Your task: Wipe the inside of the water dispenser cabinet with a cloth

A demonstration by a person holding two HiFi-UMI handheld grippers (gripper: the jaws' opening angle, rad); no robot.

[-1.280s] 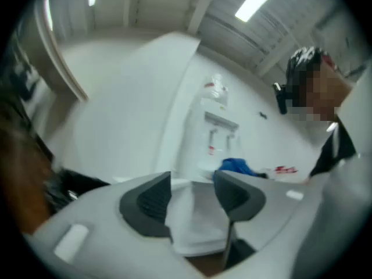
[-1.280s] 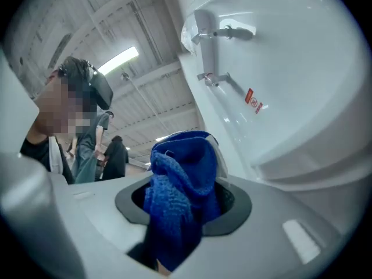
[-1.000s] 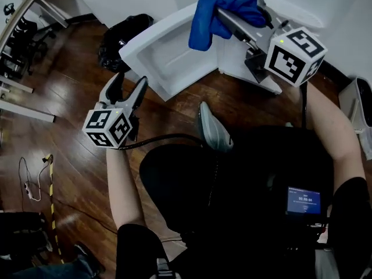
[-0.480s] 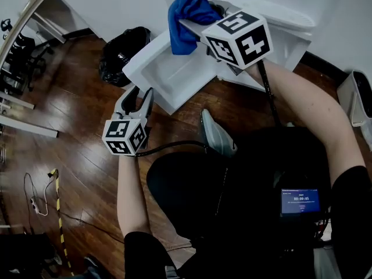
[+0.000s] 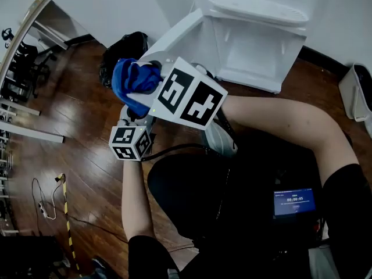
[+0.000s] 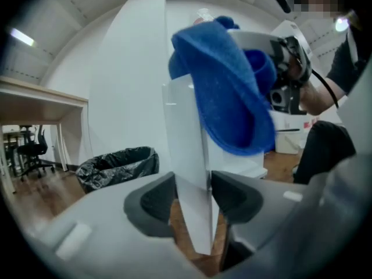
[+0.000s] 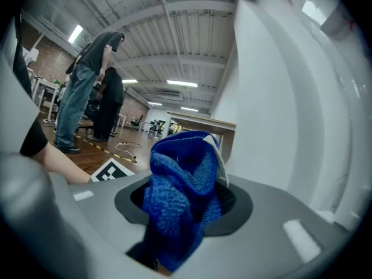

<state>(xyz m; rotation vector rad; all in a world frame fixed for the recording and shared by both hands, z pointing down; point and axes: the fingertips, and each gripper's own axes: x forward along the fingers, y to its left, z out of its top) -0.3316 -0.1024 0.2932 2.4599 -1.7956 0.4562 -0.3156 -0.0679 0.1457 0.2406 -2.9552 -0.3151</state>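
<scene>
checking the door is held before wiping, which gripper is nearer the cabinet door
Left. The left gripper has just been closing its jaws and clamps the cabinet door by its edge. The right gripper holds the blue cloth close beside that edge.

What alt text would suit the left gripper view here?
The left tool, its jaws having just been closing, clamps the edge of the white cabinet door. A blue cloth shows just beyond, higher up, and a black bin bag sits at left.
</scene>
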